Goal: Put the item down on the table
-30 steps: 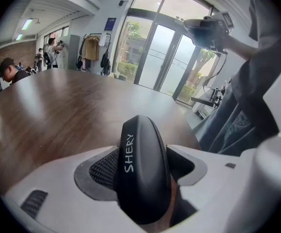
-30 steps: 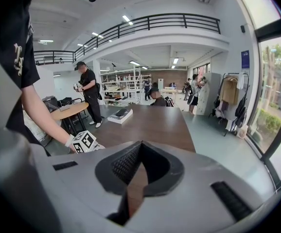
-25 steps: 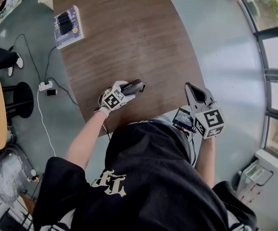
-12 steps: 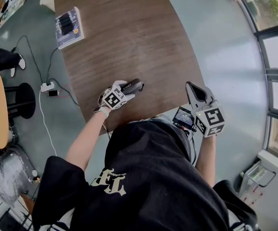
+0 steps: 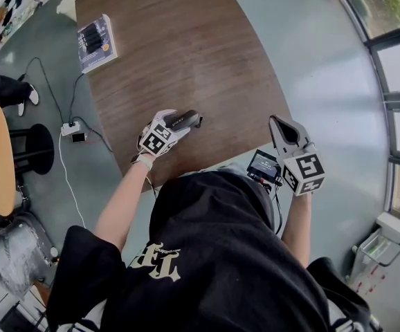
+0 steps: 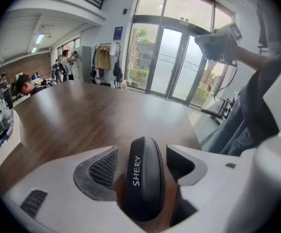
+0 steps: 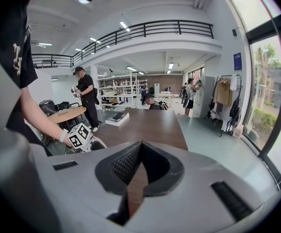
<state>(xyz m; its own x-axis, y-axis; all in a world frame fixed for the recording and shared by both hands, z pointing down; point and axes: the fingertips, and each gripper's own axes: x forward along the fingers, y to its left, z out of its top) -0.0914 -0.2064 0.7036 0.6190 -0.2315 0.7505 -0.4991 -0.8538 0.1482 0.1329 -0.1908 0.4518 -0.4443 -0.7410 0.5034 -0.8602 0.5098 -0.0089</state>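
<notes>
On one wood table (image 5: 186,40), glass-walled room, we log: left gripper (image 5: 190,120) clamping one black case (image 6: 143,178); right gripper (image 5: 281,126) closed, empty.

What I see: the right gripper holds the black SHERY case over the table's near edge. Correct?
No: the left gripper holds the black SHERY case over the table's near edge, as the left gripper view shows. The right gripper is shut and empty.
</notes>
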